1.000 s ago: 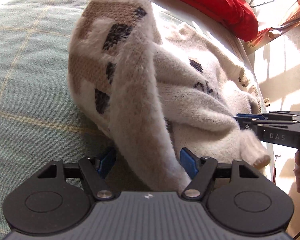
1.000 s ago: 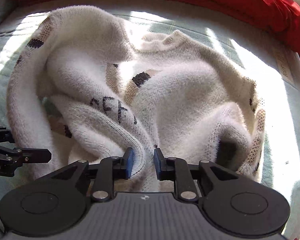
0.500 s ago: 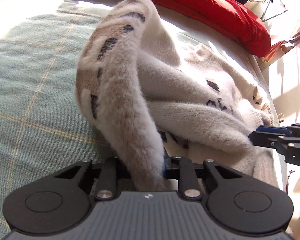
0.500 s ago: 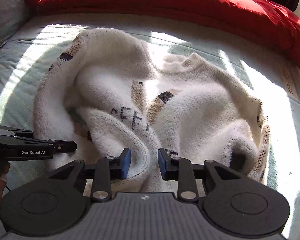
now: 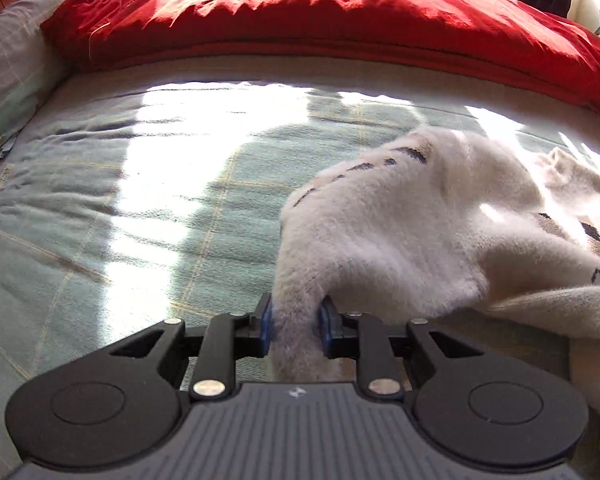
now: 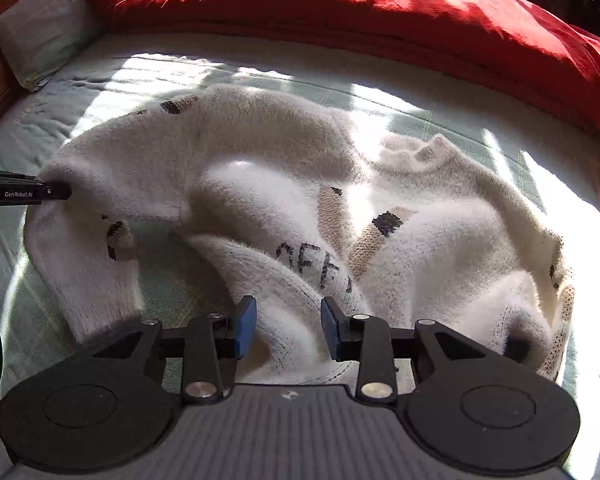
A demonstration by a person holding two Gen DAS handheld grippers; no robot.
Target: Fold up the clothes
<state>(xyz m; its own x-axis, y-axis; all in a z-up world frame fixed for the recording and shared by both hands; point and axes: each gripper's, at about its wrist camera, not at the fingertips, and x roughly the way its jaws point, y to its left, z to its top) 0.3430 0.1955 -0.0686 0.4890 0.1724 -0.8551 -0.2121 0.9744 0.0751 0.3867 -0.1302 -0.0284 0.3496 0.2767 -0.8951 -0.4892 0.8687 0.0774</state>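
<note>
A fluffy white sweater (image 6: pixel 284 184) with black and tan patches lies crumpled on the pale green bed sheet (image 5: pixel 140 208). My left gripper (image 5: pixel 294 326) is shut on the sweater's sleeve (image 5: pixel 296 344) and holds it out to the left; it shows in the right wrist view (image 6: pixel 56 192) pinching the sleeve. My right gripper (image 6: pixel 288 326) is open, its blue pads either side of the sweater's ribbed hem (image 6: pixel 296 340), which lies loose between them.
A red duvet (image 6: pixel 360 12) is piled along the far side of the bed. A grey-green pillow (image 5: pixel 8 64) sits at the far left. Sunlight falls in bright patches across the sheet.
My left gripper closed on the sleeve and pulled it out to the left, spreading it. My right gripper opened wider and let go of the hem.
</note>
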